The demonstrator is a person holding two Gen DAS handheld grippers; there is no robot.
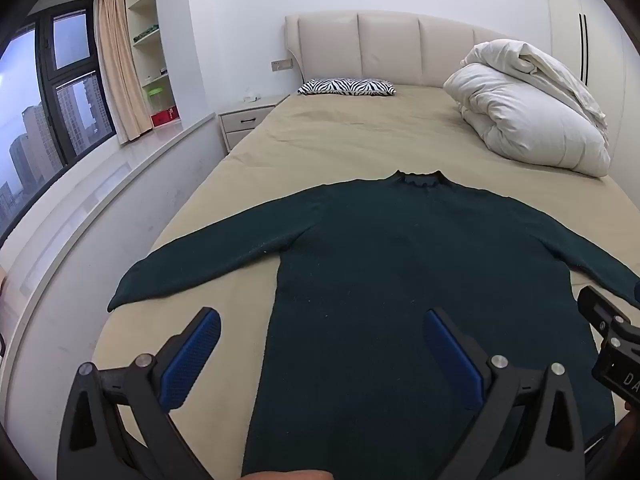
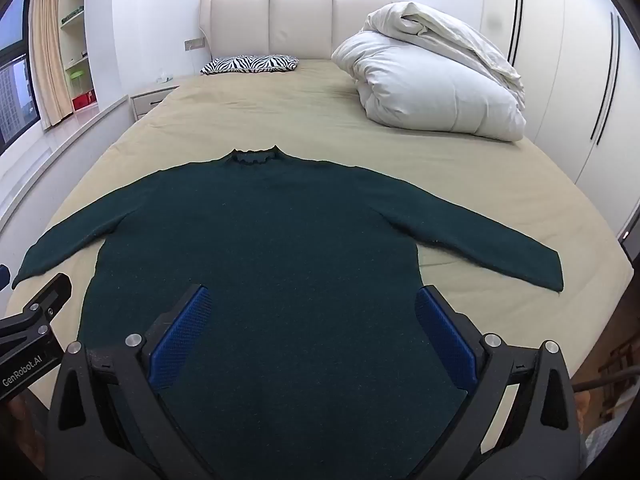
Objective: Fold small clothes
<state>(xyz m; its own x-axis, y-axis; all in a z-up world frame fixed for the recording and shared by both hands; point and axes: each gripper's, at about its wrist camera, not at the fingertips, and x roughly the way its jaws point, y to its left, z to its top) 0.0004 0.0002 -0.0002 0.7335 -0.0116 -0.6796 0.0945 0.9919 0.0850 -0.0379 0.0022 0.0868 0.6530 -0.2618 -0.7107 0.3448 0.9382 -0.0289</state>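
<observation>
A dark green long-sleeved sweater [image 1: 400, 264] lies flat on the bed, collar away from me, both sleeves spread out to the sides. It also shows in the right wrist view [image 2: 280, 240]. My left gripper [image 1: 322, 316] is open and empty, hovering above the sweater's lower left side. My right gripper [image 2: 312, 300] is open and empty above the sweater's lower middle. The right gripper's body shows at the right edge of the left wrist view [image 1: 608, 328]. The left gripper's body shows at the left edge of the right wrist view [image 2: 36, 316].
The bed has a tan sheet [image 2: 280, 120] and a padded headboard [image 2: 272, 20]. A bundled white duvet [image 2: 432, 76] lies at the far right. A zebra-print pillow [image 2: 250, 64] lies by the headboard. A nightstand [image 1: 248, 120], window sill and window are on the left, wardrobes [image 2: 560, 60] on the right.
</observation>
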